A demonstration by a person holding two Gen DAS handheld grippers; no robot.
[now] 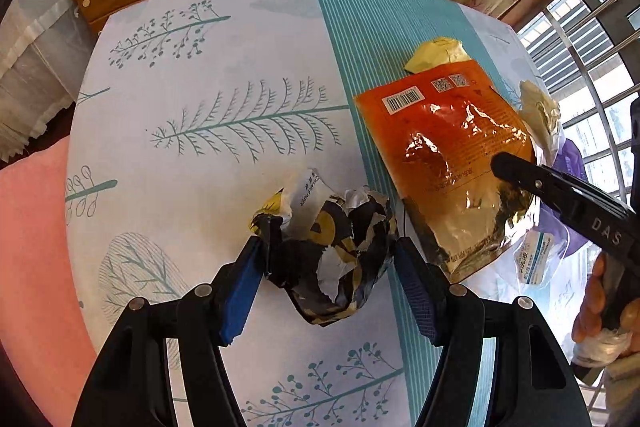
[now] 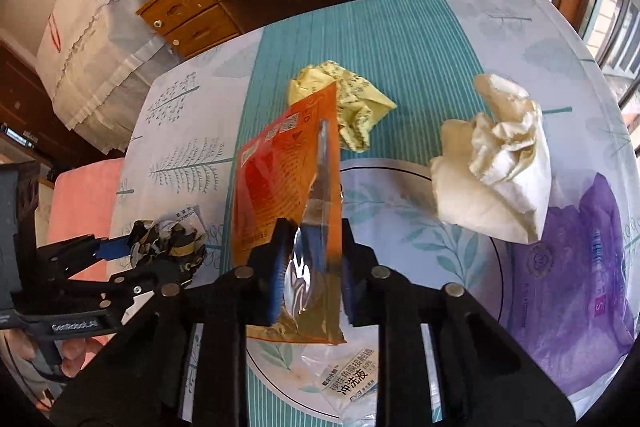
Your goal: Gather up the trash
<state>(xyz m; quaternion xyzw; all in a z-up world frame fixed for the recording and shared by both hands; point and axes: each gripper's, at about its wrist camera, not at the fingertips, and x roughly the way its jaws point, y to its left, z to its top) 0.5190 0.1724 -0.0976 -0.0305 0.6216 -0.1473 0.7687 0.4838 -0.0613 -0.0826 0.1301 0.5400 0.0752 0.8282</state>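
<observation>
Orange foil pouch [image 2: 280,179] stands pinched on edge in my right gripper [image 2: 312,267], at its camera's 12 o'clock; my left gripper [image 1: 328,259] squeezes the black-and-gold paper wad [image 1: 332,247]. I'd lift both straight up — no dragging. Table edge [image 1: 80,155] sits at 9 o'clock, so I'd swing rightward over the cream wad [image 2: 496,163].

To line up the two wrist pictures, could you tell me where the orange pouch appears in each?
Left wrist view: orange pouch lies right of centre, the right gripper at its lower right edge.
Right wrist view: orange pouch stands edge-on at centre, between the right gripper's pads.
Shared landmark: crumpled yellow paper just beyond the pouch.
</observation>
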